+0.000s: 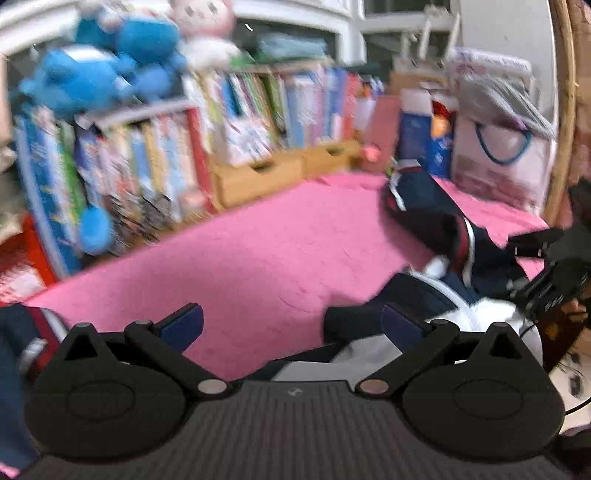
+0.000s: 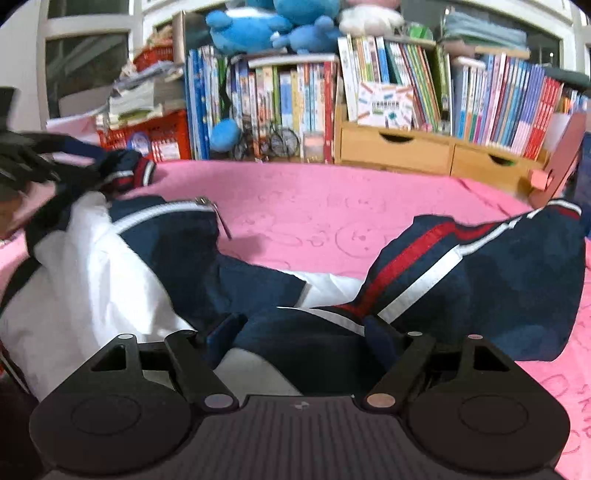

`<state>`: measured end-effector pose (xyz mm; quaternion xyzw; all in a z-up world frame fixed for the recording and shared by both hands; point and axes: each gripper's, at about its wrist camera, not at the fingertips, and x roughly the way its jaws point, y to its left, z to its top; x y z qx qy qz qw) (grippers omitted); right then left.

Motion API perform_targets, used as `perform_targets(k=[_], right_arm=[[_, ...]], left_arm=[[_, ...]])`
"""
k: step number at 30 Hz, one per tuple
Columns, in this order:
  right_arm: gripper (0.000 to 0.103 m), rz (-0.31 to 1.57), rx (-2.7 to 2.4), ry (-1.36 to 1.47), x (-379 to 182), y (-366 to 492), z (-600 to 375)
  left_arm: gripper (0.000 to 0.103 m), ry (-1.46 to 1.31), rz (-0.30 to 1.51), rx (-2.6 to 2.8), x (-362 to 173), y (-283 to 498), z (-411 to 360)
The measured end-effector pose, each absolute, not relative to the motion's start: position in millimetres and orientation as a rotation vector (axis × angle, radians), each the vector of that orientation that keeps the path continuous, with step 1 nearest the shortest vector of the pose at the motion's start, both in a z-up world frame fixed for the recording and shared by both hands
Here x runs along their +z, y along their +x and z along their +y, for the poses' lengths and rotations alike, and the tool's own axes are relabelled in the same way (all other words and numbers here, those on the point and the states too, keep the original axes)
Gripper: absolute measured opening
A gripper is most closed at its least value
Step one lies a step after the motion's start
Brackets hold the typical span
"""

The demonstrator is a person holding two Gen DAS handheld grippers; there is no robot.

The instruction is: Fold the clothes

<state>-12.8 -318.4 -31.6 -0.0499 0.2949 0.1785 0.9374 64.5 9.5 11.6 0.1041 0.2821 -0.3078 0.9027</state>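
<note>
A navy jacket (image 2: 480, 288) with red and white stripes and a white lining (image 2: 92, 280) lies crumpled on the pink blanket (image 2: 332, 206). Its zipper (image 2: 207, 203) shows at the upper left. My right gripper (image 2: 303, 332) stands open low over the jacket, with navy cloth lying between its fingers but not pinched. My left gripper (image 1: 291, 325) is open above the blanket (image 1: 240, 258) with nothing between its fingers. The jacket (image 1: 436, 221) lies to its right and a striped cuff (image 1: 37, 332) to its left. The other gripper (image 1: 546, 266) shows at the right edge.
A bookshelf (image 2: 369, 92) full of books lines the far side, with blue plush toys (image 2: 258, 26) on top and wooden drawers (image 2: 399, 144) below. A red crate (image 2: 162, 136) stands at the left. A white bag (image 1: 498, 155) and boxes sit at the blanket's far corner.
</note>
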Motion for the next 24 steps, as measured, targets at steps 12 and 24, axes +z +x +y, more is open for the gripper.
perform_targets(k=[12,24], right_arm=[[0.088,0.55,0.519,-0.323,6.1,20.4,-282.3],[0.092,0.704,0.396,-0.128,-12.1,-46.0,-354.5]], left_arm=[[0.103,0.332,0.775,-0.667,-38.7,50.8,-13.3],[0.103,0.449,0.644,-0.545,0.2,38.1,13.5]])
